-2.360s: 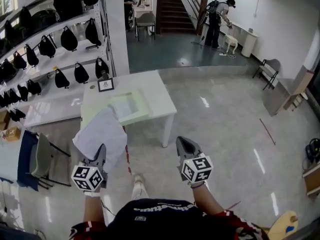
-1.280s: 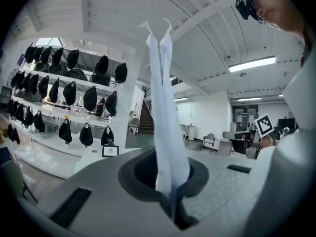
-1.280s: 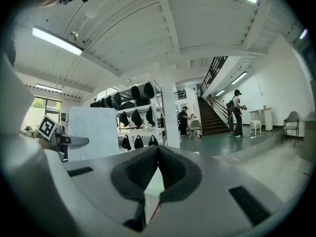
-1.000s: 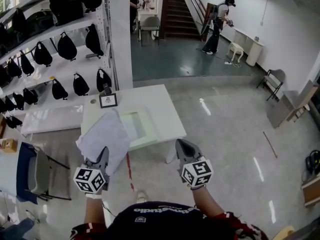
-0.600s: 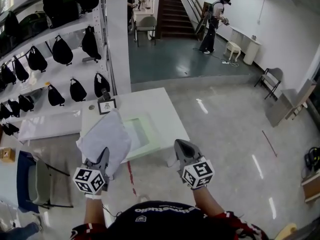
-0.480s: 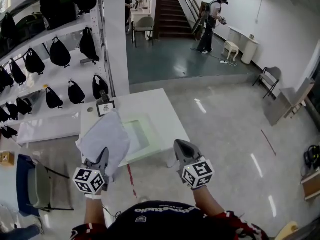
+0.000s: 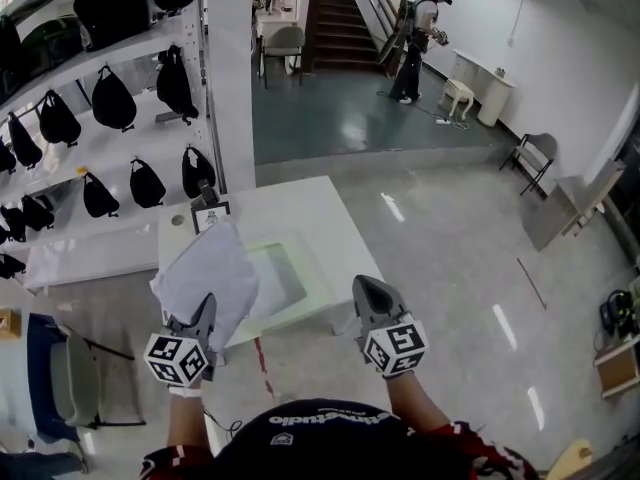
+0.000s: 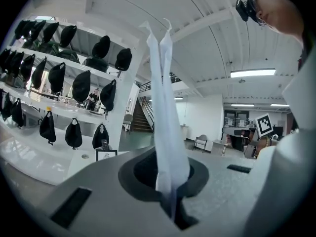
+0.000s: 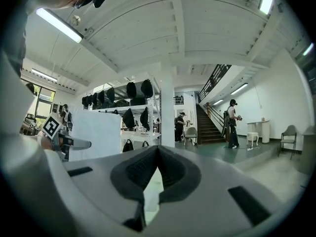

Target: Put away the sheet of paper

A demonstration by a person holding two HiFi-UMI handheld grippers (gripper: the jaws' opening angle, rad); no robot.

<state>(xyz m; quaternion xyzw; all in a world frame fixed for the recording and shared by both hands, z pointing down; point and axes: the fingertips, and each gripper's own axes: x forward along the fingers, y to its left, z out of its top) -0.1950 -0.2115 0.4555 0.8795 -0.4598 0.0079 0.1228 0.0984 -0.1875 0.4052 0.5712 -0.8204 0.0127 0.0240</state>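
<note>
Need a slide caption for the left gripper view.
Left gripper shut on an upright sheet of paper, black bags on shelves behind.

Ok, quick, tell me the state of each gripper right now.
Left gripper: closed on the sheet of paper.
Right gripper: closed, nothing between its jaws.

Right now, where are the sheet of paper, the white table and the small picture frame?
sheet of paper (image 7: 205,278), head view, middle of the sheet.
white table (image 7: 300,213), head view, bare top.
picture frame (image 7: 210,216), head view, its centre.
</note>
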